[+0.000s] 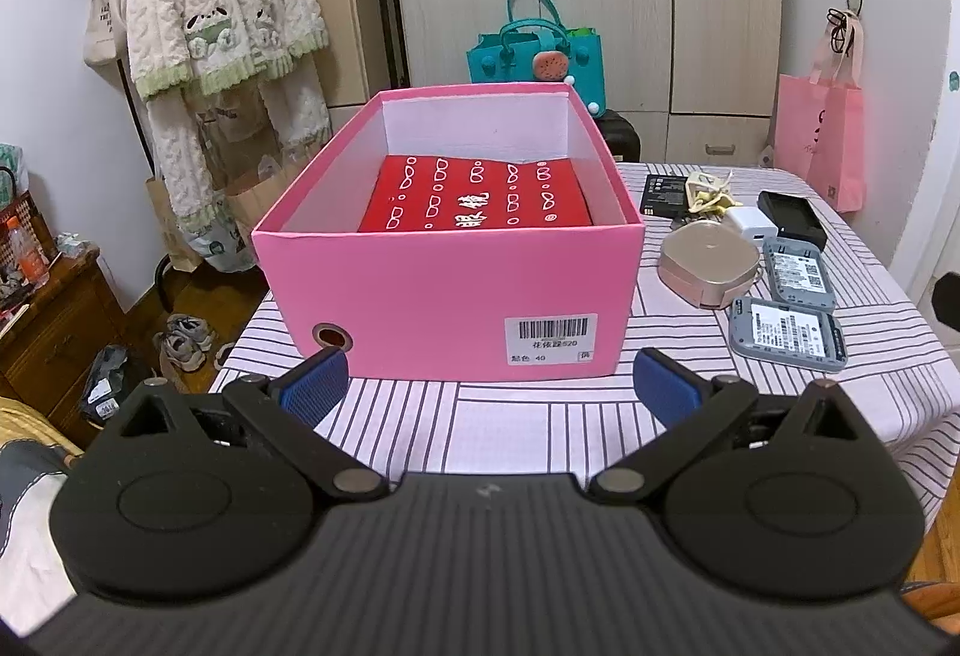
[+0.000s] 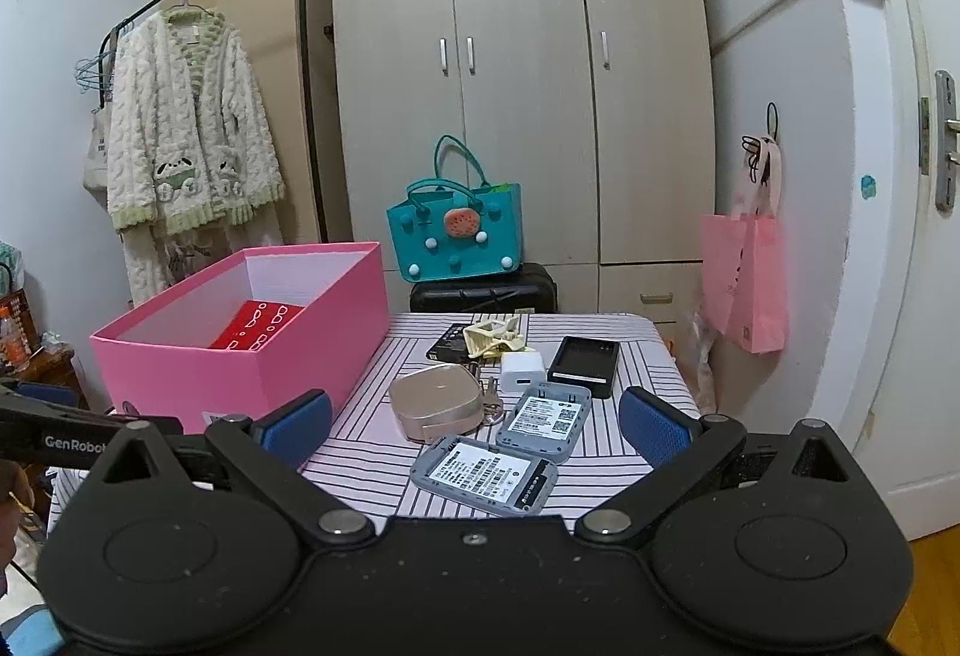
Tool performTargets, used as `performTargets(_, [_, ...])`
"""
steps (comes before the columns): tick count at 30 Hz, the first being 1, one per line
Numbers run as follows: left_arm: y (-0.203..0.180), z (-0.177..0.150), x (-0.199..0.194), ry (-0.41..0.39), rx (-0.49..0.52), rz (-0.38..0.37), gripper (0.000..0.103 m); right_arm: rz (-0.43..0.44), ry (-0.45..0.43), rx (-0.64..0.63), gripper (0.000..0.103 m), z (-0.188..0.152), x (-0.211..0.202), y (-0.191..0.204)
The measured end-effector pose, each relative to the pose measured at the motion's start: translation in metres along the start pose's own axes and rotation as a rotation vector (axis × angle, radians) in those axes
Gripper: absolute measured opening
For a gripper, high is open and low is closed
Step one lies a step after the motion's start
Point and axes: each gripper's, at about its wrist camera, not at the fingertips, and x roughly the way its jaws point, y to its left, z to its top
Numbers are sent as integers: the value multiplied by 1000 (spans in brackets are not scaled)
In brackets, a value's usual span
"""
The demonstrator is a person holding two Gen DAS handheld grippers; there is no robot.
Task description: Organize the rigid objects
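A pink cardboard box [image 1: 447, 290] with its lid off stands on the left part of the bench [image 1: 510, 416], which is covered in a white cloth with dark stripes; a barcode label faces the near edge. Inside it, against the far wall, lies a flat red case printed with white spectacle shapes [image 1: 474, 203]. To the right of the box, towards the bench's right edge, the loose things lie close together: a rounded beige-pink case [image 2: 437, 403] with keys [image 2: 492, 407] just beside it, two grey pocket devices with white printed labels [image 2: 485, 476] [image 2: 544, 419] nearest the near edge, a white square charger plug [image 2: 522, 371], an empty black charging cradle [image 2: 585, 365], a black battery pack [image 2: 447, 344] and a pale yellow clip [image 2: 495, 335] near the far edge. The left gripper [image 1: 489, 386] hangs before the box's near wall, its blue-padded fingers spread wide with nothing between them. The right gripper [image 2: 474, 428] is likewise fully spread and holds nothing, the grey devices lying on the bench beyond its fingers.
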Motion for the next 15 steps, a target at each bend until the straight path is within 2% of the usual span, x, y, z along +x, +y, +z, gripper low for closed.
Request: performTargets(15, [3, -1, 4, 20, -14, -12, 103, -33, 39, 25, 103, -6, 8, -5])
